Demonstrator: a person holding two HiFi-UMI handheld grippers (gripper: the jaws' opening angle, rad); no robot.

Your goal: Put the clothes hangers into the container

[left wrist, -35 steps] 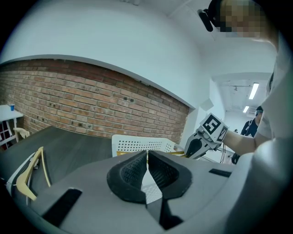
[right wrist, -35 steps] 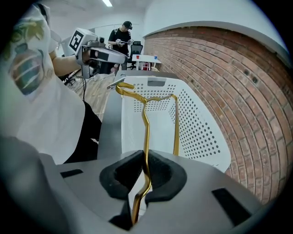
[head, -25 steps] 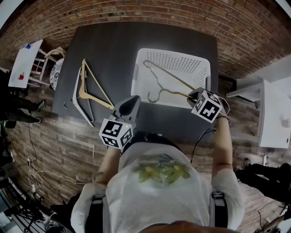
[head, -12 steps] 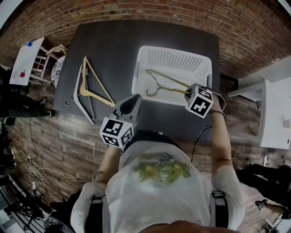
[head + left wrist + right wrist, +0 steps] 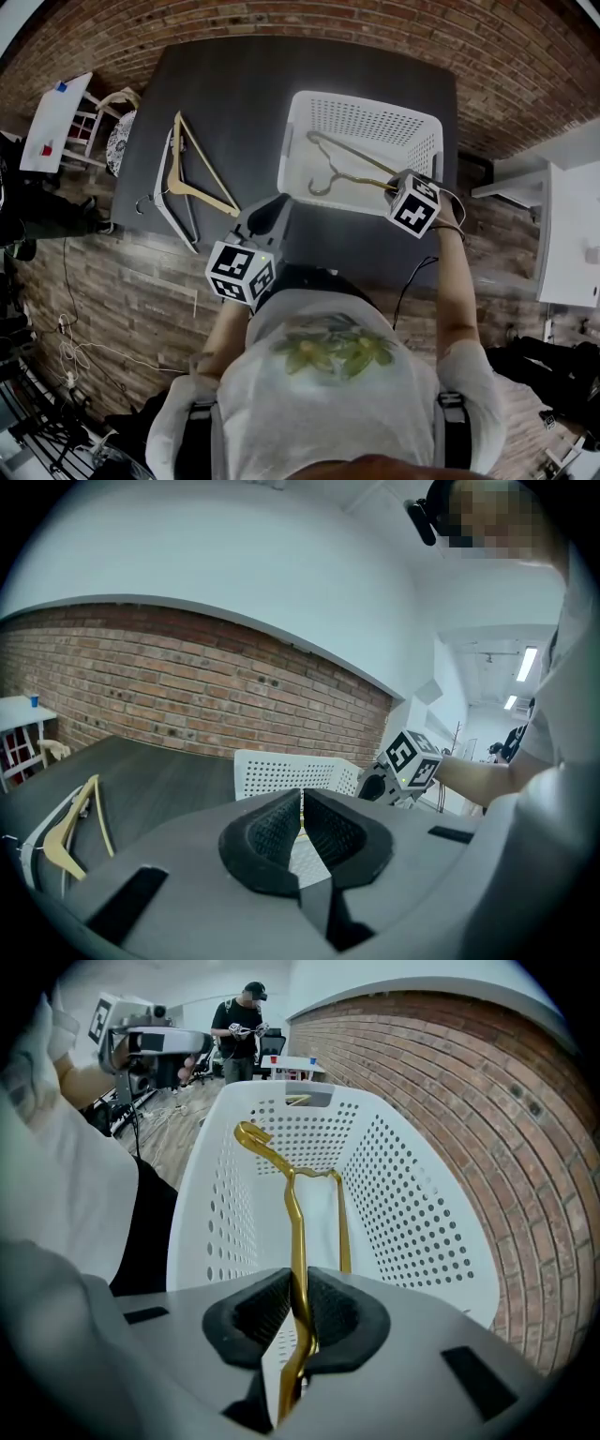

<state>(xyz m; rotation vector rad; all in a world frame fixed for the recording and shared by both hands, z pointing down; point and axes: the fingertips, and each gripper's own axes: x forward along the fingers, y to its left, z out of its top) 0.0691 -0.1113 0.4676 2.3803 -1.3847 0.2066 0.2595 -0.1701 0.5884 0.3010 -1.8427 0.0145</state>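
Right hand-held gripper (image 5: 300, 1286) is clamped on the gold metal wire hanger (image 5: 294, 1204), which hangs inside the white perforated plastic basket (image 5: 361, 117). Left hand-held gripper (image 5: 301, 803) is closed and empty, at the basket's 7 o'clock. Tan wooden hanger (image 5: 197, 195) and white plastic hanger (image 5: 169, 217) lie on the dark surface (image 5: 225, 103), at the basket's 9 o'clock.

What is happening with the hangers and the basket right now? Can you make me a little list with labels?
Right gripper: jaws shut on the gold hanger, pointing steeply down
Gold hanger: reaches into the white basket; whether it touches the bottom, cannot tell
Left gripper: jaws together, nothing between them
On the dark table: a wooden hanger and a white hanger, overlapping, left of the basket
Left to do: those two hangers are not yet in the basket
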